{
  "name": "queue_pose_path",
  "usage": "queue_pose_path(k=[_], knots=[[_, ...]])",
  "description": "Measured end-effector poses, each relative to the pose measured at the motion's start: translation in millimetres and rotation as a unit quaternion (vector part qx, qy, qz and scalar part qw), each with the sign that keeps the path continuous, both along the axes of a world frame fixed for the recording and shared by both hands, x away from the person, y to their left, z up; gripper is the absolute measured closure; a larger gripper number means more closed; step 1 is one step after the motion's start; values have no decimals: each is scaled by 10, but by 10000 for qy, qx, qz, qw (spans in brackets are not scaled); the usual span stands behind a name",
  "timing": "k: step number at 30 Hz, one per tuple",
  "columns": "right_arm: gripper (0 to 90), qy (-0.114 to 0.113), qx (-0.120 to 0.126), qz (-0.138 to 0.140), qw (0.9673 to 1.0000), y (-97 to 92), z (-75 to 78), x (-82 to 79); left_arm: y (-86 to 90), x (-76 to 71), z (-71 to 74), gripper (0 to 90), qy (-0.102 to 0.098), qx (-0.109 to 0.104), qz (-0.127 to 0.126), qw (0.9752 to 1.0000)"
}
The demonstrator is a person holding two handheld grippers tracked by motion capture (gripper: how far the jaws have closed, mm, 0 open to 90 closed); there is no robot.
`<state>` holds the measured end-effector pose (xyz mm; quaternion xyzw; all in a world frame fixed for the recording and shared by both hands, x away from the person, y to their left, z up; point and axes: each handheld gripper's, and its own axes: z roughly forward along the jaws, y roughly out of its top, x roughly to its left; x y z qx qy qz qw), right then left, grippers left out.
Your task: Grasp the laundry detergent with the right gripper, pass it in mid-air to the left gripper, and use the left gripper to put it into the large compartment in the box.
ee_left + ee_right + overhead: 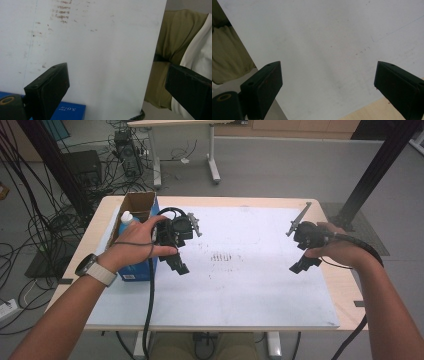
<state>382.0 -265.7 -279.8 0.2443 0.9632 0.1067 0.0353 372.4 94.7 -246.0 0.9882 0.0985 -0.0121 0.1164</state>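
High view, left tool (pixel 181 265) beside blue box (pixel 136 270) – perhaps touching, both tools' jaws spread, empty.

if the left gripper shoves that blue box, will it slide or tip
Probably slides: the blue box sits low on the smooth white sheet. The bottle standing inside may make it top-heavy, so a high shove from the left hand-held gripper could tip it.

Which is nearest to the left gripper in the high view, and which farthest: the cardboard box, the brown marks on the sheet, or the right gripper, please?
1. Cardboard box, right beside the left gripper, at the table's left edge.
2. Brown marks, mid-sheet.
3. Right gripper, far right.
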Motion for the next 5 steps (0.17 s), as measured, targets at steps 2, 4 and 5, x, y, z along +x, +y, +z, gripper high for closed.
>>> queue_pose_path(k=[2, 4, 5], knots=[[79, 5, -2, -5, 10000, 2, -3, -5, 9, 6, 8, 59, 9, 8, 5, 10000], [79, -11, 14, 12, 10000, 6, -4, -9, 18, 5, 14, 56, 18, -26, 27, 10000], [79, -18, 19, 9, 10000, 7, -4, -11, 19, 3, 17, 55, 14, -22, 31, 10000]])
